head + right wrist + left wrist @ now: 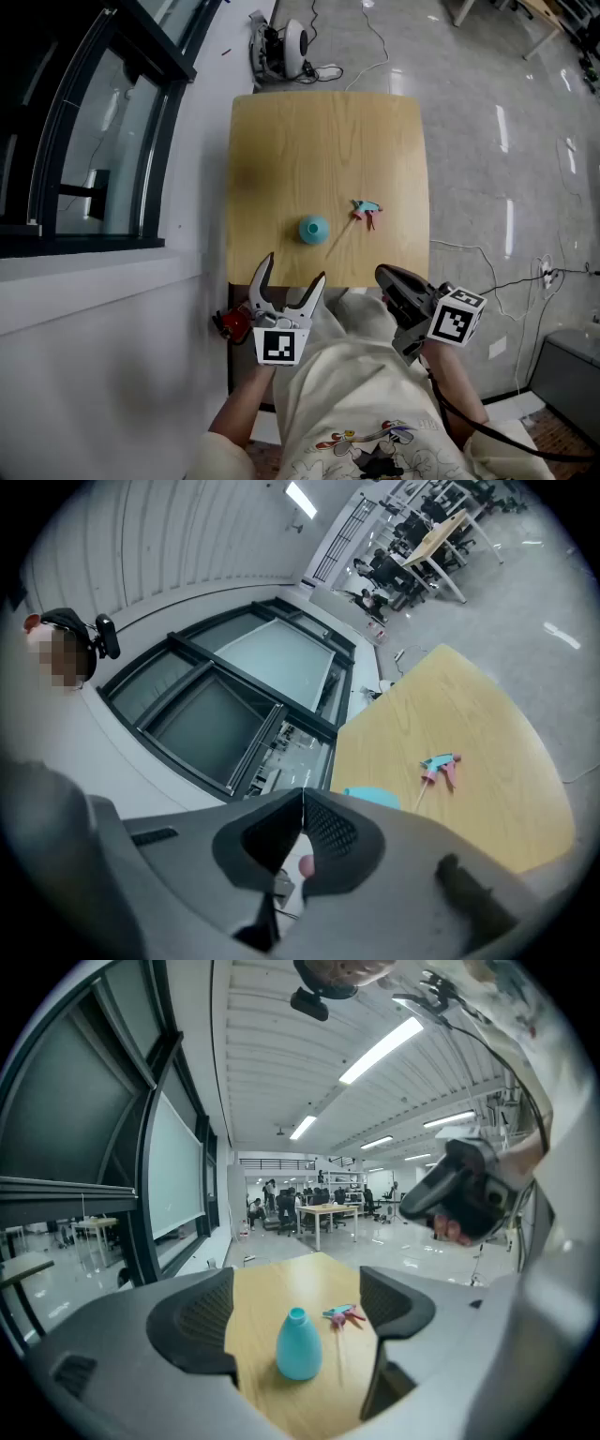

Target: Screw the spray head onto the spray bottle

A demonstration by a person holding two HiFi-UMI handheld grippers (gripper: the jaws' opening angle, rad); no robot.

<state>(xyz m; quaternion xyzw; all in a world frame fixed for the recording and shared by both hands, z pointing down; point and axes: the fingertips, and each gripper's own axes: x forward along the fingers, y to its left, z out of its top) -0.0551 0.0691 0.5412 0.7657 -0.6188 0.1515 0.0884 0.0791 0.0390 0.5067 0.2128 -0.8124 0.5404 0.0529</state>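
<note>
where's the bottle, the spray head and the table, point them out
bottle (pixel 314 230), head view, on its rounded teal body
spray head (pixel 366 210), head view, on the teal and pink trigger part
table (pixel 328 141), head view, on bare wood beyond both things

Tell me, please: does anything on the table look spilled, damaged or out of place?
Nothing stands out. The spray bottle stands upright on the table with its neck open; the spray head lies on its side beside it, not touching. No spill or damage shows.
</note>
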